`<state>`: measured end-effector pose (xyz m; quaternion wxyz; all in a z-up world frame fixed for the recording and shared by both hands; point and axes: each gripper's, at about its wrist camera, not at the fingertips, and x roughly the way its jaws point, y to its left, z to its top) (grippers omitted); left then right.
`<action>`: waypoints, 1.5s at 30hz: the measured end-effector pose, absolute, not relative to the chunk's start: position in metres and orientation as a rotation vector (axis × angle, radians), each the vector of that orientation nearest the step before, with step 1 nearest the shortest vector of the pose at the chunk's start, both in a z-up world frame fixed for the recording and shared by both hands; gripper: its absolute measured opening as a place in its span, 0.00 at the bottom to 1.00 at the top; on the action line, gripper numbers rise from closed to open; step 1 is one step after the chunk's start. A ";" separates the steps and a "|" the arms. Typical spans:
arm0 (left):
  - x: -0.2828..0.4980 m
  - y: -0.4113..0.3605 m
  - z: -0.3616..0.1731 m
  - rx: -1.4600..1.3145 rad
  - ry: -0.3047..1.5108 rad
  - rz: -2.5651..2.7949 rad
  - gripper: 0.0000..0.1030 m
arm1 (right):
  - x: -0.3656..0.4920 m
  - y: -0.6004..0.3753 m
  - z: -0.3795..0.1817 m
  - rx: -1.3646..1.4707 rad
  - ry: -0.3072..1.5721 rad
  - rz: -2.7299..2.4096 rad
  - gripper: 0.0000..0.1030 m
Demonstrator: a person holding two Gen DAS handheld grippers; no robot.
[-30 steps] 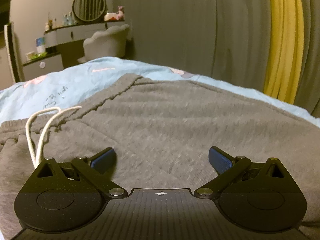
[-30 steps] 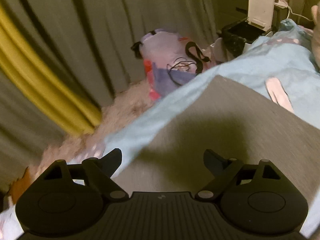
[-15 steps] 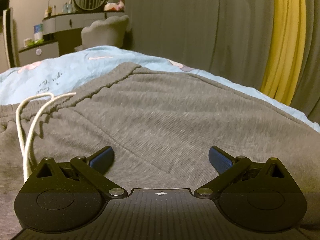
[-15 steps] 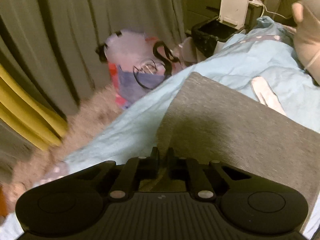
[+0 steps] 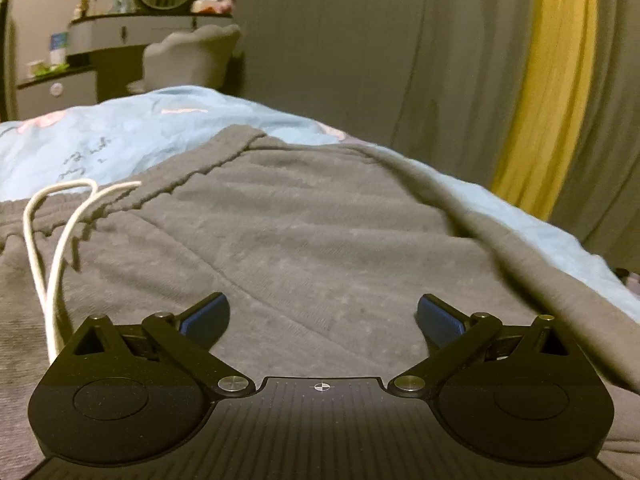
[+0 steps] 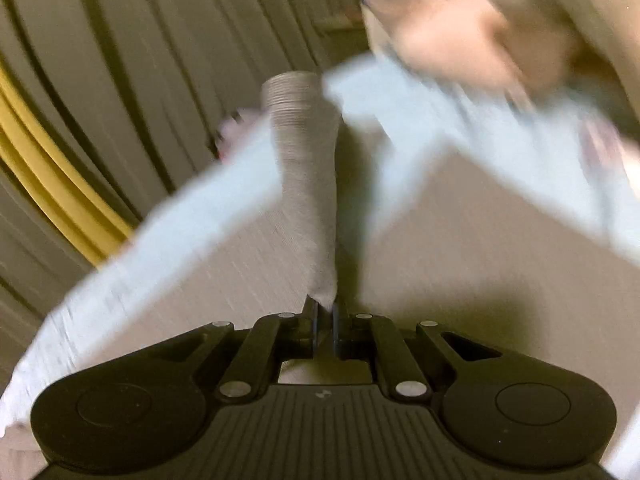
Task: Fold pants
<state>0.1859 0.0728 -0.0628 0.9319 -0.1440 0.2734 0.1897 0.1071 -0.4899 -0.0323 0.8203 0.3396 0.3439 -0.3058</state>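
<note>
1 grey pants (image 5: 320,248) on bed (image 5: 132,136) | left gripper (image 5: 323,317) spread, empty | right gripper (image 6: 325,312) clamping 1 pant leg (image 6: 306,184) | 2 drawstrings (image 5: 60,236)

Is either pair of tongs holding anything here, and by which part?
Right tongs pinch the grey pants by a leg, cuff end. Left tongs hold nothing.

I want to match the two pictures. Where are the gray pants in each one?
Left wrist view: the gray pants fill the middle, spread flat ahead of the open left tool.
Right wrist view: a pant leg rises up the centre, pinched in the right tool.
Shared landmark: the yellow curtain.
</note>
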 end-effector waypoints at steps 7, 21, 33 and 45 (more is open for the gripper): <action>0.187 0.091 -0.047 -0.501 0.584 0.230 1.00 | 0.095 -0.517 -0.044 0.989 0.585 -0.541 0.84; 0.321 0.116 -0.019 -0.656 0.768 0.104 0.70 | 0.098 -0.531 -0.082 1.134 0.507 -0.437 0.10; 0.369 0.100 -0.044 -0.696 0.872 0.032 0.08 | 0.092 -0.528 -0.083 1.123 0.511 -0.421 0.07; 0.169 0.122 0.062 -0.584 0.558 -0.148 0.07 | 0.009 -0.526 0.011 1.040 0.373 -0.399 0.05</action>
